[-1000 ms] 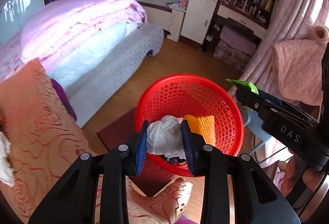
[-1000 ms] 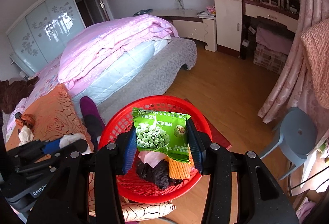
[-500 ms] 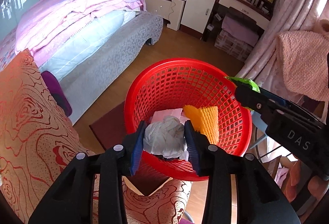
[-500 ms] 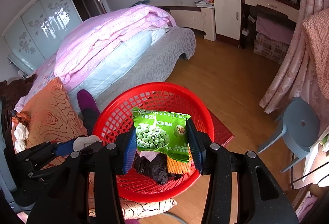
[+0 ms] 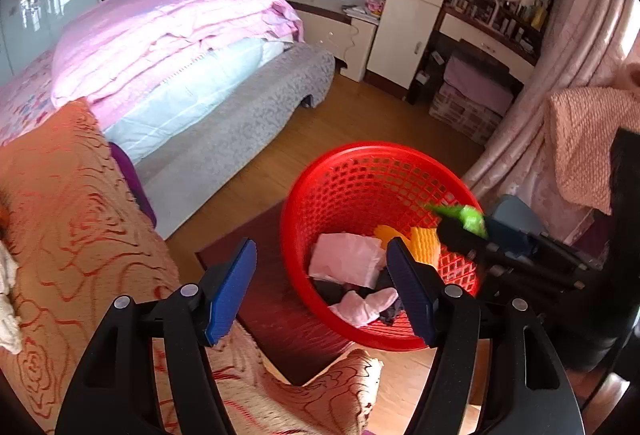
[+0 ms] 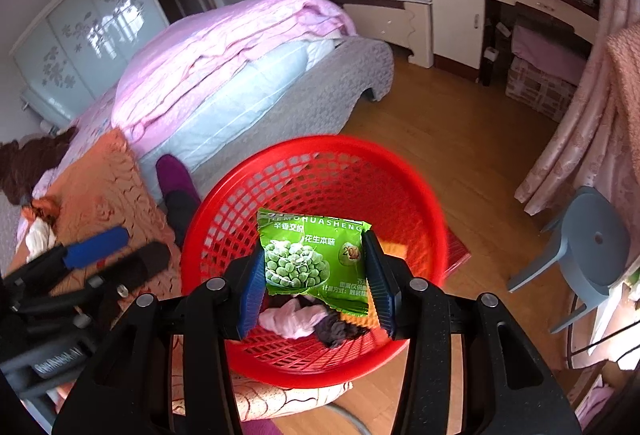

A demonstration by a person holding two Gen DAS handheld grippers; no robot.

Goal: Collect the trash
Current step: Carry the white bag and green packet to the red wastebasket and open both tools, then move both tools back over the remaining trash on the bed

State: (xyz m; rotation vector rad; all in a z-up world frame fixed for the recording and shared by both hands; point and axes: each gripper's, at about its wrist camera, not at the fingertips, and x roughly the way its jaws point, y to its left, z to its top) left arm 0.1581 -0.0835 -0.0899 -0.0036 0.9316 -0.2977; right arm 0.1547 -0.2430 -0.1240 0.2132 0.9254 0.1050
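Note:
A red mesh basket [image 5: 452, 179] [image 6: 224, 219] stands on the wood floor and holds several pieces of trash. My left gripper [image 5: 322, 279] hovers over its left rim; its jaws are opening and nothing is between them. A crumpled white tissue [image 5: 366, 307] lies in the basket by the right jaw, near a pink wrapper [image 5: 344, 259] and orange foam netting [image 5: 424, 241]. My right gripper [image 6: 314, 275] is shut on a green snack packet [image 6: 312, 259], held above the basket's inside. The right gripper's tip with the green packet [image 5: 466, 217] shows in the left wrist view.
An orange patterned cushion [image 5: 68, 219] lies under and left of the grippers. A bed with a pink quilt [image 5: 168, 35] fills the back left. A dark red mat [image 5: 260, 299] lies under the basket. A blue plastic stool [image 6: 588, 251] and curtains [image 6: 580, 139] stand at the right.
My left gripper's jaws spread wide and let go of the white tissue, which dropped into the basket. The right gripper sank a little toward the basket with the green packet still held.

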